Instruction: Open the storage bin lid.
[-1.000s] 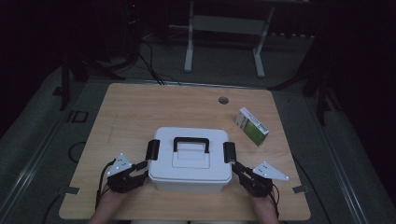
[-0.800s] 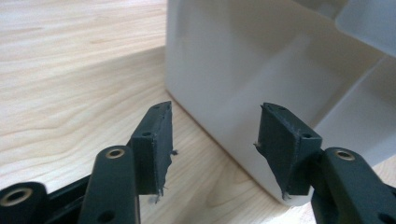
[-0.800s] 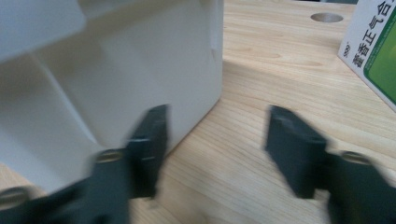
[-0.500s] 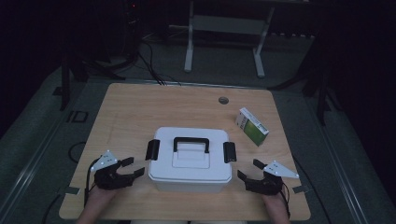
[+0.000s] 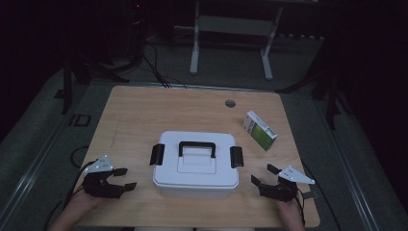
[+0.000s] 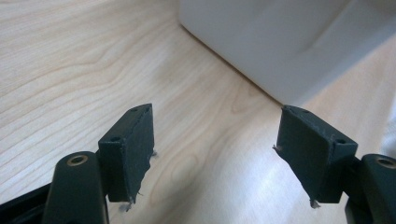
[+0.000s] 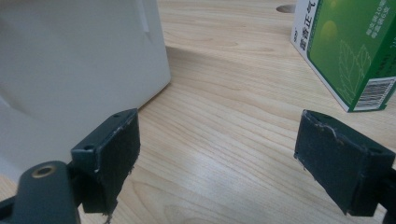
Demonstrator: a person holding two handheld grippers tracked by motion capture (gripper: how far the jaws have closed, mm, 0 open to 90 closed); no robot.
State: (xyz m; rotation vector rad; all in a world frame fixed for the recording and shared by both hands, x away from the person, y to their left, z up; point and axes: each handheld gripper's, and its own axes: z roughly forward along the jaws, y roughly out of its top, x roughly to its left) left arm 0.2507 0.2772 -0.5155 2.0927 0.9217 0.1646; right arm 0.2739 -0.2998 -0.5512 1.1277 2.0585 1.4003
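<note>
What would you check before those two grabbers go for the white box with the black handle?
1. Left gripper jaws apart and holding nothing: ok.
2. Right gripper jaws apart and holding nothing: ok.
3. White storage box lid seated, black handle lying flat: ok.
4. Side latches fastened: cannot tell; both lie flat against the box sides, but the locking is not visible.
5. Bare table between each gripper and its side of the box: ok.
6. Green and white carton out of the way: ok; it lies apart from the box, beyond the right gripper.
</note>
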